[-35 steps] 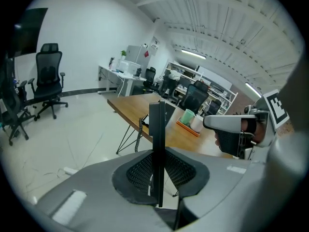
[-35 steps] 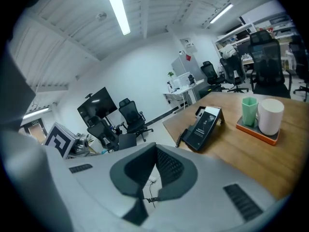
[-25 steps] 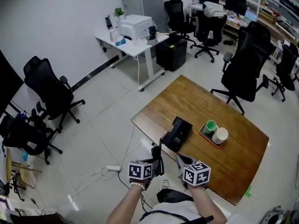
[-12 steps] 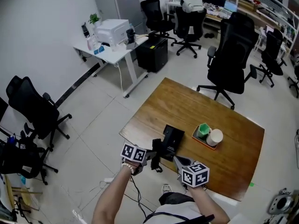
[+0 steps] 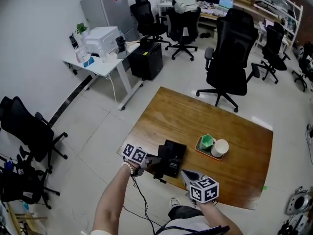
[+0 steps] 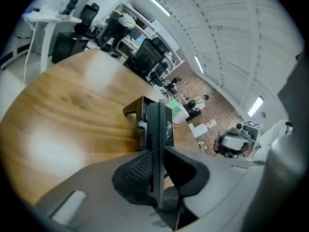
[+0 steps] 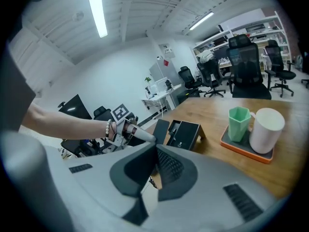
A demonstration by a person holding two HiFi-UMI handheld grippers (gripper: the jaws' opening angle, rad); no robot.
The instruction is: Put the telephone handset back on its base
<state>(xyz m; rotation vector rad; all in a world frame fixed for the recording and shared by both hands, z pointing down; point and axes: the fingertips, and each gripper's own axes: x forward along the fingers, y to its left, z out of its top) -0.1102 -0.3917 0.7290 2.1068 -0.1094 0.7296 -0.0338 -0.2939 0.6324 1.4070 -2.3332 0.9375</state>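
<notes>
The black telephone base (image 5: 176,155) sits near the front left edge of the wooden table (image 5: 205,116). My left gripper (image 5: 154,162) is shut on the black handset (image 5: 160,156) and holds it just left of the base, over the table edge. In the left gripper view the handset (image 6: 156,129) stands edge-on between the pads, with the base (image 6: 136,110) right behind it. My right gripper (image 5: 187,175) hovers near the front edge, shut with nothing in it. The right gripper view shows the handset (image 7: 160,129) beside the base (image 7: 187,133), above the gripper (image 7: 156,148).
An orange tray (image 5: 201,152) right of the base carries a green cup (image 5: 206,141) and a white mug (image 5: 219,147). A cord (image 5: 142,199) hangs from the phone to the floor. Black office chairs (image 5: 230,67) stand behind the table, and a white desk (image 5: 98,58) at far left.
My left gripper has carried the handset from off the table's front edge up and to the right, next to the base. The right gripper has hardly moved.
</notes>
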